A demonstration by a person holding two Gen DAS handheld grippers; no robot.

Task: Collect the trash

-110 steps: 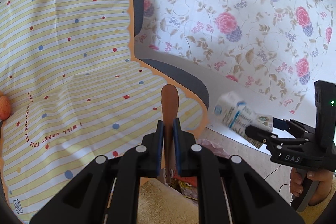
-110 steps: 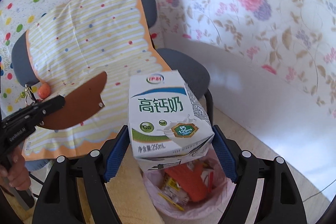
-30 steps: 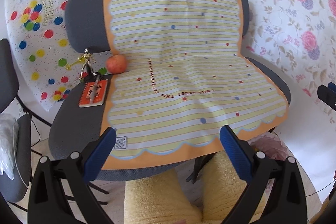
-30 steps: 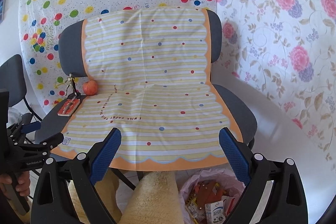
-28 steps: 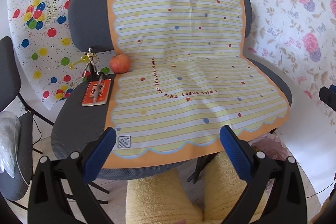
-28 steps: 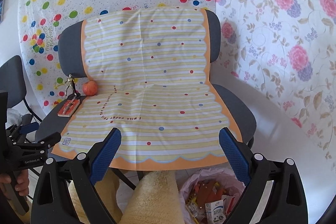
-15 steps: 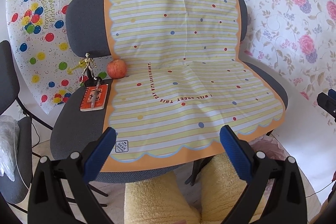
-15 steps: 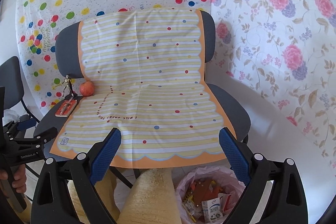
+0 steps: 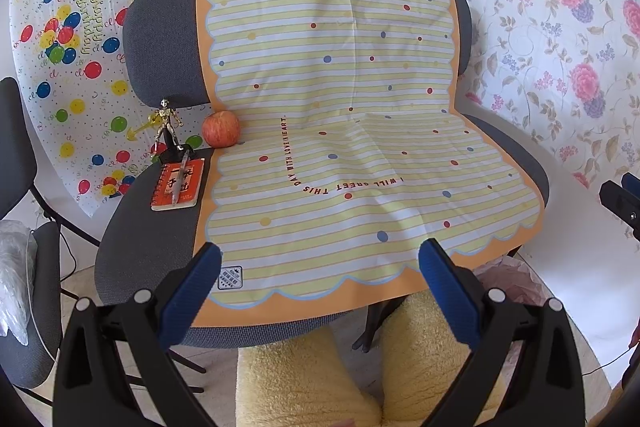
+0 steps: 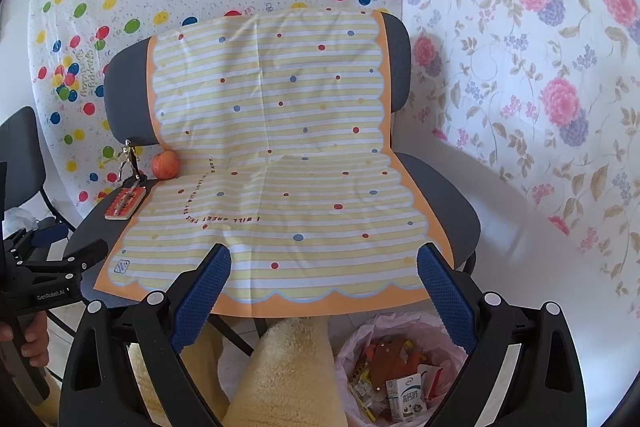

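Now the milk box (image 10: 405,395) is lying in the trash bag (image 10: 384,325) on the floor, by the brown card piece (image 10: 385,355) and some wrappers. A few seconds ago I held that milk box in my right fingers (image 10: 324,291) and the brown card in my left fingers (image 9: 320,281). Both are let go now. My right fingers are spread wide with nothing in them, and my left fingers are spread wide and empty too. Both have pulled back from the bag and look at the chair.

I think that means this bit of trash is done, and I should look for more.

On the striped cloth (image 9: 352,131) over the chair (image 9: 160,39) I see no trash at all. Beside the cloth, on the seat, sit an apple (image 9: 221,129), a small gold figure (image 9: 166,125) and an orange notebook (image 9: 178,185) with a pen on it. Those do not look like trash to me, so I would leave them.

My fuzzy yellow knees (image 9: 360,379) are low in front, just beside the bag. Another chair (image 9: 16,155) stands off to the left. Nothing blocks the way to the bag
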